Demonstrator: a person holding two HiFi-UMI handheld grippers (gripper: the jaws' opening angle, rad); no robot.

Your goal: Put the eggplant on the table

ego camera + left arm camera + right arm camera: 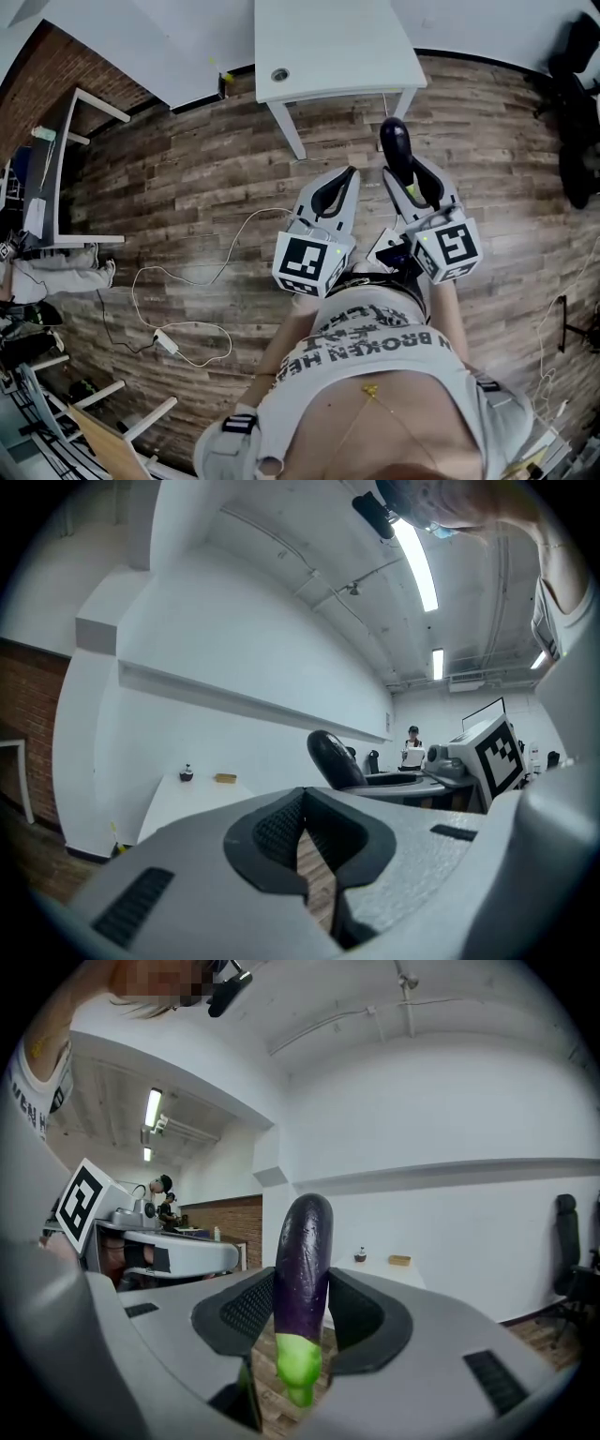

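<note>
One eggplant point(302, 1260), and it's not on the table yet. It's clamped between the pads of my right gripper point(302, 1309), standing upright with the purple end up and the green stem end hanging below the jaws, out over the wood floor point(187, 187). My left gripper point(336, 192) sits just beside it, jaws pinched together on nothing.

So I'd call this the carry step: grab done, drop-off not. The white table point(328, 47) is straight ahead but well apart from both grippers. Next move, I reckon, calls for closing in, getting the eggplant over bare tabletop near the front edge, lowering it till it rests, then letting go. It's round, so it could roll.

A small dark thing point(361, 1255) and a yellowish box point(400, 1260) already sit on the table.

Readable text: only "BROKEN" on the holder's shirt point(375, 342). The marker cubes point(309, 262) carry square patterns, no words.
</note>
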